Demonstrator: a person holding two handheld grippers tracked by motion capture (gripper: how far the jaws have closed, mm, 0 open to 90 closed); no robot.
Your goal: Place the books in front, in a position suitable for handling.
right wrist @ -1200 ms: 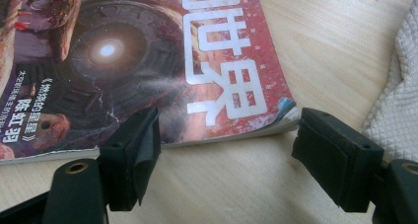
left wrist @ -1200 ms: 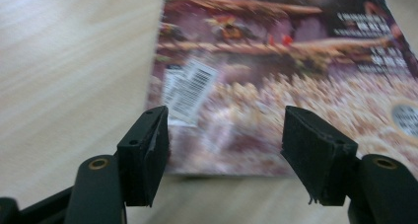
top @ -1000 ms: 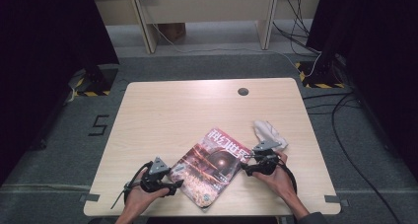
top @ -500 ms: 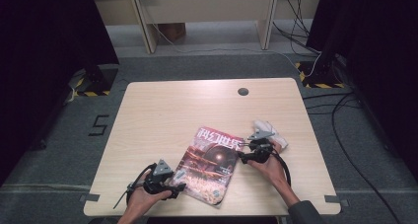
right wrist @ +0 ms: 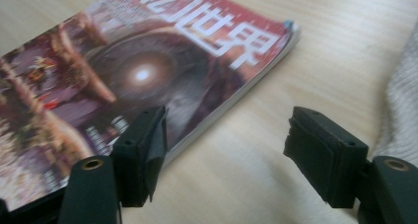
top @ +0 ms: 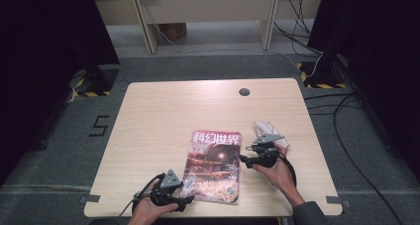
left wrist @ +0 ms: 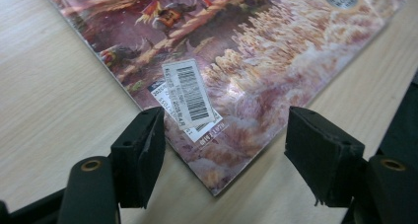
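Note:
A magazine (top: 213, 168) with a red and brown cover lies flat near the table's front edge. My left gripper (top: 185, 201) is at its near left corner. In the left gripper view that corner, with its barcode sticker (left wrist: 190, 98), lies between the open jaws of the left gripper (left wrist: 222, 155), and neither pad presses on it. My right gripper (top: 245, 160) is at the magazine's right edge. Its jaws have just been closing; they stand apart in the right gripper view (right wrist: 224, 150), with the magazine (right wrist: 148, 71) edge at one jaw and bare table between them.
A crumpled white cloth (top: 270, 131) lies right of the magazine, just behind my right hand, and it also shows at the edge of the right gripper view (right wrist: 401, 115). A dark round grommet (top: 244, 91) sits at the table's far side. The light wooden table (top: 163, 116) ends close behind both hands.
The magazine has turned anticlockwise from tilted to nearly square with the table. My left gripper has moved toward the front edge and a little right, staying at the magazine's corner.

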